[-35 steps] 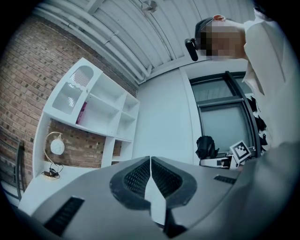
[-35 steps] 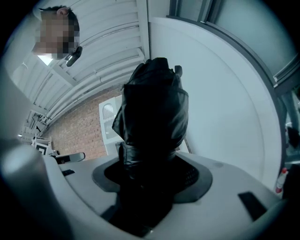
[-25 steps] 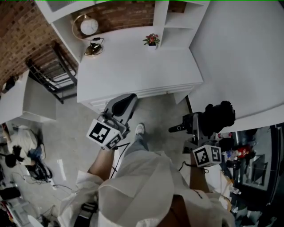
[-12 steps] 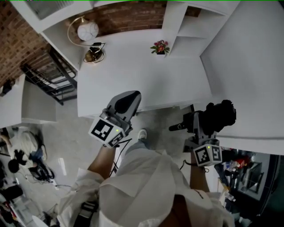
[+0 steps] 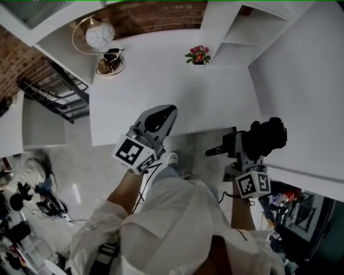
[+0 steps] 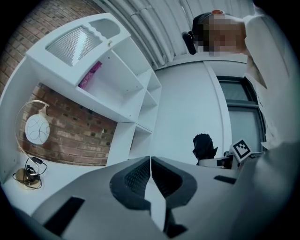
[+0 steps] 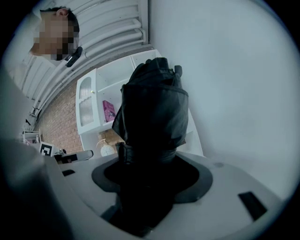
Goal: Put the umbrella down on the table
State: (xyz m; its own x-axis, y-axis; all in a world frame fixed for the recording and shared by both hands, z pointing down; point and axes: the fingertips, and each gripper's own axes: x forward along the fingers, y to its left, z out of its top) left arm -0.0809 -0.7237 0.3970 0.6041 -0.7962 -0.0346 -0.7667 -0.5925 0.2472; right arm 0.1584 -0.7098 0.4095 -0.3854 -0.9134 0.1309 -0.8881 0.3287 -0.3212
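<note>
Umbrella [image 5: 267,137], folded, stays clamped in the right gripper [image 5: 253,144] and has come up to the worktop [image 5: 161,75] edge. The left gripper [image 5: 163,114], jaws together and empty, now overhangs it. Setting down looks near.

A white rectangular tabletop [image 5: 161,75] spreads just ahead of the fingers [image 5: 156,119] of the left gripper [image 5: 171,110]. Far beyond them stand a round white lamp in a gold hoop [image 5: 100,36] and a small pot of red flowers [image 5: 198,55], backed by a red brick wall [image 5: 156,13] and white open shelving [image 5: 236,32]. Grey concrete floor [image 5: 75,161] lies left of the fingers, and a plain white wall [image 5: 306,70] stands to their right.
</note>
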